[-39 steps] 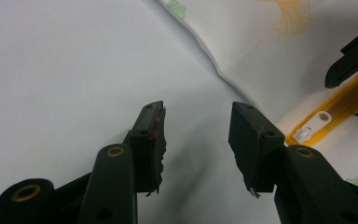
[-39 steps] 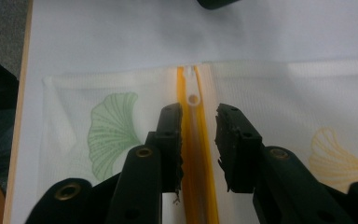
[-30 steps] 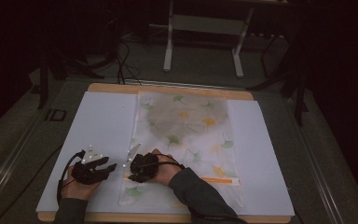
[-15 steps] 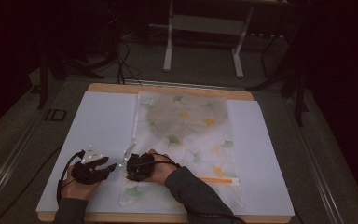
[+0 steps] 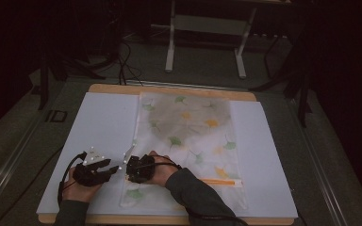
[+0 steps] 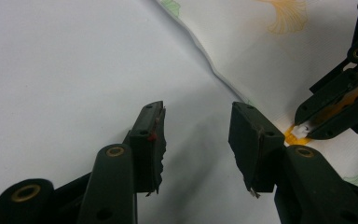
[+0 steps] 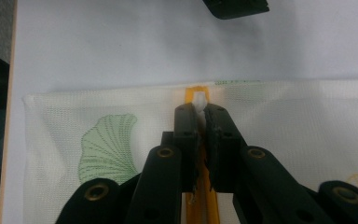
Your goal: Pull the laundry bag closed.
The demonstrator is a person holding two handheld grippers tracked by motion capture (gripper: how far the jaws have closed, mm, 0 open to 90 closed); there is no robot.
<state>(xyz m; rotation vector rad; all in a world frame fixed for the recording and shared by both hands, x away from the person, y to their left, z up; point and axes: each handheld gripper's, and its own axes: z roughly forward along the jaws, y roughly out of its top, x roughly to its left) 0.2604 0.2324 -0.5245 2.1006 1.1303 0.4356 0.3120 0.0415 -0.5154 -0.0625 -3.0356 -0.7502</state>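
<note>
**Zipper pull pinched at the bag's edge**

Fingers of my right gripper are pressed together on the white zipper pull, at the mesh laundry bag's left edge. My left gripper gapes just beside it, over the white board.

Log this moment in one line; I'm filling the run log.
left hand-held gripper: open, over mat | right hand-held gripper: shut on zipper pull | bag: flat
</note>
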